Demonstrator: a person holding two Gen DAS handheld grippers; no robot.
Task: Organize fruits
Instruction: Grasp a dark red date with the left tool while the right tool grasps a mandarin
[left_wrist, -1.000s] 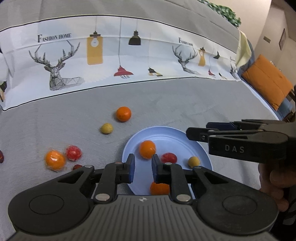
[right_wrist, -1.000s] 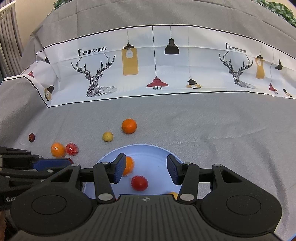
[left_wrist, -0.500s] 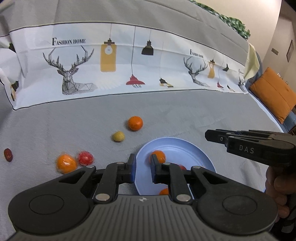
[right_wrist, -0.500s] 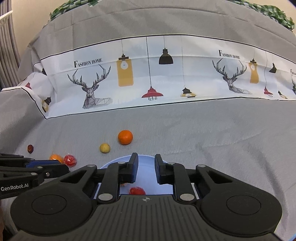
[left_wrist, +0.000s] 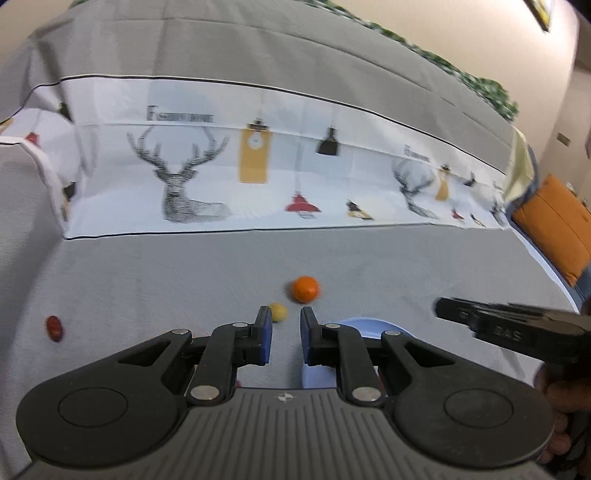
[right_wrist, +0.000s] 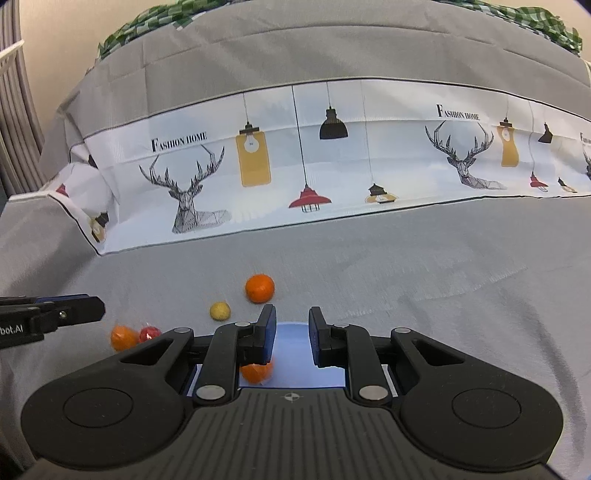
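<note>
Both my grippers closed to a narrow gap, nothing held, above the plate.

L gripper (left_wrist: 283, 325) & R gripper (right_wrist: 291, 325) empty. Near: blue plate (right_wrist: 291, 369) w/ one orange (right_wrist: 255, 372). Left: wrapped orange (right_wrist: 122, 338), red fruit (right_wrist: 149, 333). Farther: yellow fruit (right_wrist: 220, 310), then loose orange (right_wrist: 260, 288) on the gray cloth (right_wrist: 406, 266).

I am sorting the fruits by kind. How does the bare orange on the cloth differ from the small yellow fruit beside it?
The orange is bigger and bright orange; the yellow fruit is smaller and pale yellow. The orange lies farther from the plate; the yellow fruit lies nearer, to its left. Both are round, unwrapped, and lie on the grey cloth, not on the plate.
</note>
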